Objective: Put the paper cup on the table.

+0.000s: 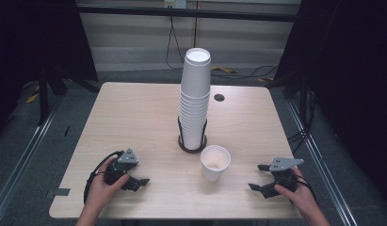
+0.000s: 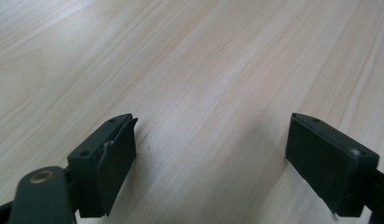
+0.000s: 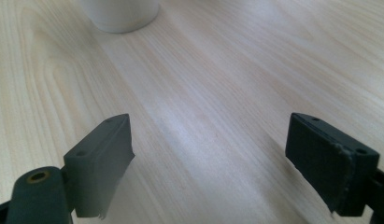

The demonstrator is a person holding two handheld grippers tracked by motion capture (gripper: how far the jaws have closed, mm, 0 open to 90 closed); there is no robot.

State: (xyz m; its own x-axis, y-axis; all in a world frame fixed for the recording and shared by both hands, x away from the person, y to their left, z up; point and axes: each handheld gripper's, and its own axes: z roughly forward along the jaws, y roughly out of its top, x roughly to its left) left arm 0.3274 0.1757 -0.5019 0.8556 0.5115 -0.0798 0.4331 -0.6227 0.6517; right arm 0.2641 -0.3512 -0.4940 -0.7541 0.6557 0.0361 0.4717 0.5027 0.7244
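High view — cup between hand-held grippers

In front of me, the wooden table carries a black holder at its centre. A tall cup stack stands upright in it. A round hole lies in the tabletop, right of the stack. Behind the table, cables run across the floor.
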